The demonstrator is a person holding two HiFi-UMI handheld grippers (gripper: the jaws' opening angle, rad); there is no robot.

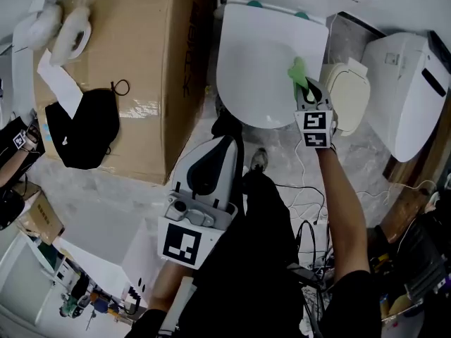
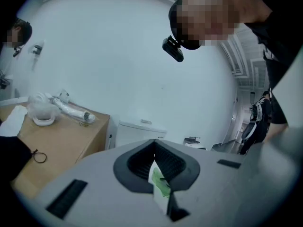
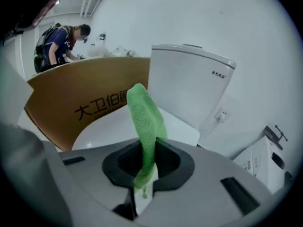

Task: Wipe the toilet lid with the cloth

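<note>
Right gripper (image 3: pixel 143 176) had its jaws pinched on the green cloth (image 3: pixel 144 122), which stuck out past the tips as a twisted strip. Left gripper (image 2: pixel 158 174) had its jaws pressed together. A small white-and-green sliver showed at their seam, too small to name.

From the head view, the cloth's free end lay over the right part of the white toilet lid (image 1: pixel 254 69), which was down. Whether it touched the lid could not be told. The left gripper was low and well apart from the toilet, tilted upward.

Behind the lid stood the white cistern (image 3: pixel 189 84). Just beside the toilet on the left was a large cardboard box (image 1: pixel 141 41), closed, so its inside did not show. On its top lay a black pouch (image 1: pixel 84 129), a thin black loop (image 1: pixel 121 88), a sheet of paper (image 1: pixel 60 79) and a white ring (image 1: pixel 70 35). Right of the toilet a cream lid (image 1: pixel 350 97) sat next to a second white toilet (image 1: pixel 412 97). Cables (image 1: pixel 310 203) ran over the floor near the wearer's feet.

The right gripper view showed large characters on the box's side plainly, and a person (image 3: pixel 61 44) with a backpack beyond the box, out of the head view. Only the left gripper view showed a plastic-wrapped tube (image 2: pixel 71 110) on the box by the ring. It also showed a black camera (image 2: pixel 173 49) on the wearer's head above.
</note>
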